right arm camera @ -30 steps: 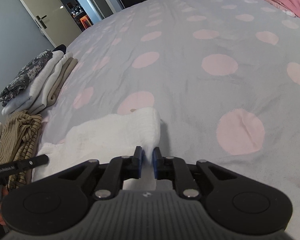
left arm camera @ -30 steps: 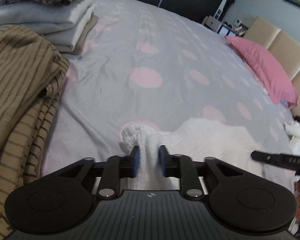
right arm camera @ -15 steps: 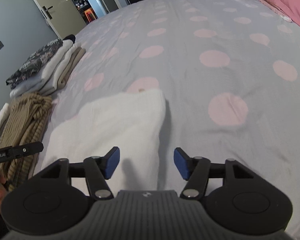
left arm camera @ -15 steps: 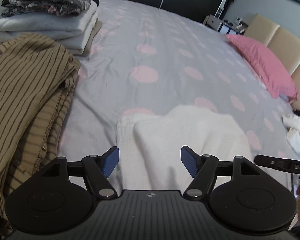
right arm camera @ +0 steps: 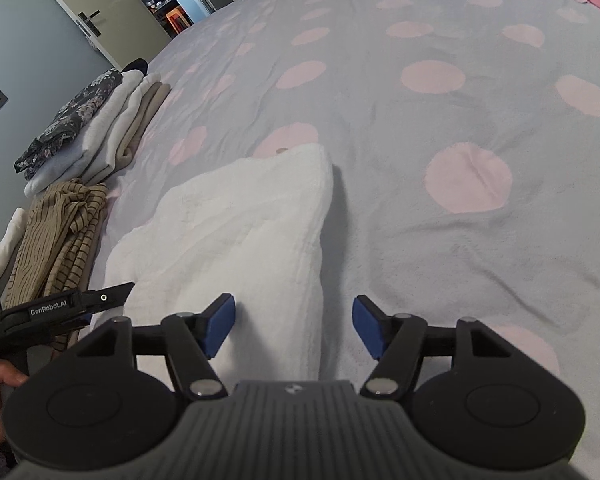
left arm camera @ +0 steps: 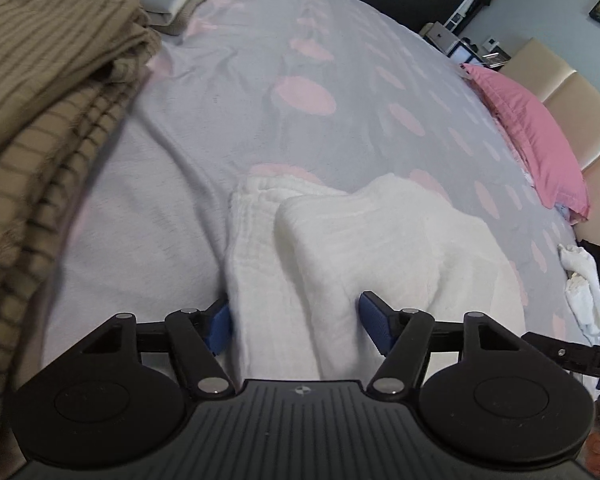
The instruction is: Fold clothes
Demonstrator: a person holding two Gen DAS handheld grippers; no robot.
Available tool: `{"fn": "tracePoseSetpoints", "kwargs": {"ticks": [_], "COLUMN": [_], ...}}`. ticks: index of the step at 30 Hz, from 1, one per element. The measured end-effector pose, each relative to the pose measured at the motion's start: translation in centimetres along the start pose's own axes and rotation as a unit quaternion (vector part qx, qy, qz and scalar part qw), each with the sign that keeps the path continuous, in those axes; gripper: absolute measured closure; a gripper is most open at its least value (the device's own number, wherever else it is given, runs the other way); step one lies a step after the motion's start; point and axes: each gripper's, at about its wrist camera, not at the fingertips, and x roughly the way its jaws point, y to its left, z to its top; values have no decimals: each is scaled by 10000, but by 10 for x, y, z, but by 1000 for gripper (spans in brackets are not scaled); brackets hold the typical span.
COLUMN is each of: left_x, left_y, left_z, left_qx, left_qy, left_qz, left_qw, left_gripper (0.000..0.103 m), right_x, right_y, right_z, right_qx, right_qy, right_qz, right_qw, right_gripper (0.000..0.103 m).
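Big bed, grey cover with pink dots, bit wrinkled. White folded garment flat on it near front edge, one corner over pink dot. Brown striped garment heaped just to left, apart from white one. Behind that, neat stack of folded clothes, dark floral piece on top. Pink pillow at far right by headboard. Small crumpled white cloth at right edge; on bed or off, can't tell.

Bedspread lies open ahead; striped garment crowds the left.
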Motion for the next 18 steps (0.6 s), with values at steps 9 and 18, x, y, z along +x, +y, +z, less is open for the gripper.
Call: {"fn": "tracePoseSetpoints", "kwargs": {"ticks": [9,18], "left_x": [10,6], "left_y": [-8,-27], "left_z": [3,1], "left_qx": [92,485], "left_qy": [320,186], "left_qz": [-305,-290], "left_qw": [9990,9982], "left_gripper": [67,90], "right_x": [29,31], "right_y": [-13,-1], "right_z": [6,12], "right_qx": [317,53], "right_qy": [103,-39], "right_qz": [226,467], "right_qw": [9992,9989], "right_gripper": [34,83]}}
